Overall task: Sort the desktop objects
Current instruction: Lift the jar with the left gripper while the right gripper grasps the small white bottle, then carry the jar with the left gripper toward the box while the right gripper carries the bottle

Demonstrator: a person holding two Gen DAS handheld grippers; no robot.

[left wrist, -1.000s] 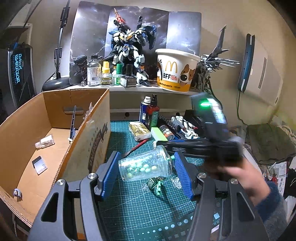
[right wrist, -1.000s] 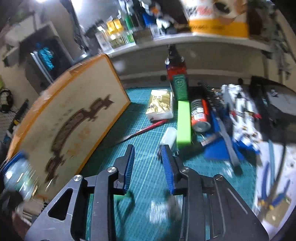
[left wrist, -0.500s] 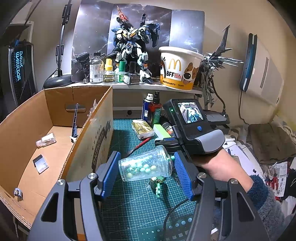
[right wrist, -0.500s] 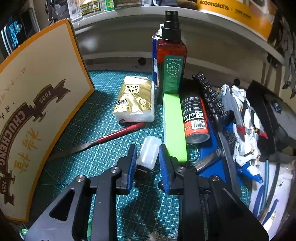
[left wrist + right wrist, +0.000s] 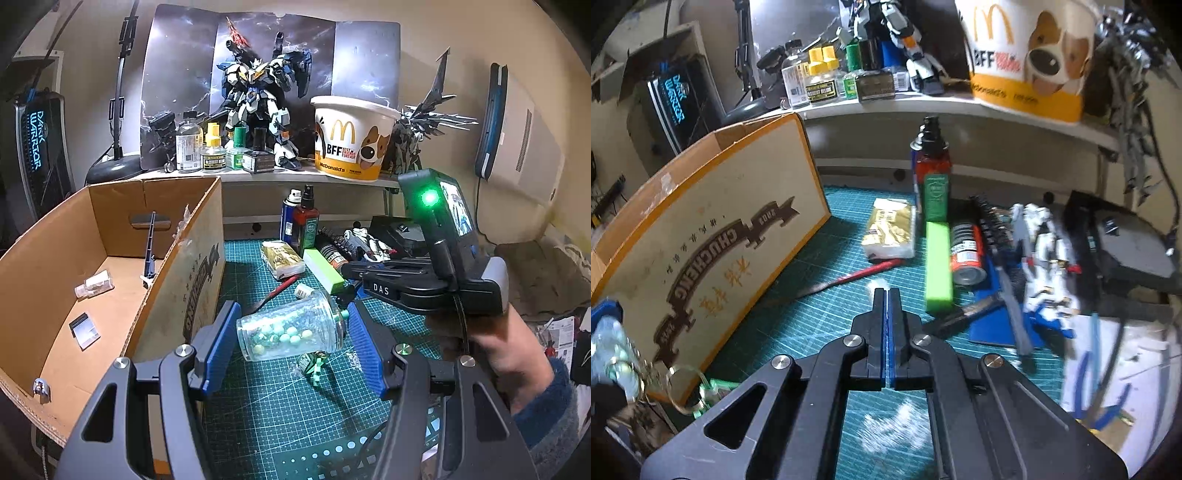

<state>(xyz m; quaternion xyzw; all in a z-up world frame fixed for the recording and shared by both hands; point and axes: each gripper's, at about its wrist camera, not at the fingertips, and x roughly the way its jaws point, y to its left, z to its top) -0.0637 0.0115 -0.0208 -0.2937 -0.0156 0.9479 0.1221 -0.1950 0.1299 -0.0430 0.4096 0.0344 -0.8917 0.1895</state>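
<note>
My left gripper (image 5: 291,314) is shut on a clear jar of green beads (image 5: 291,332), held sideways above the green cutting mat (image 5: 280,406), with a small green keychain figure (image 5: 316,363) dangling under it. A cardboard box (image 5: 110,221) stands open just left of it. My right gripper (image 5: 888,291) hovers over the mat, its jaws closing, the blue pads almost together with nothing between them. A small white bottle (image 5: 877,284) shows as a blur just past the tips. The left wrist view shows that bottle (image 5: 303,291) lying on the mat behind the jar, apart from the right gripper (image 5: 345,267).
Beyond the right gripper lie a red-handled knife (image 5: 864,271), a green block (image 5: 938,266), a tissue packet (image 5: 890,232), a spray can (image 5: 966,251) and a standing spray bottle (image 5: 932,177). A white robot model (image 5: 1041,251) and blue pliers (image 5: 1108,387) lie right. The box holds a few small items.
The right gripper's jaws, around the small white bottle half a second ago, have closed almost fully without it and the gripper has drawn back upward. The left gripper and jar have not moved.
</note>
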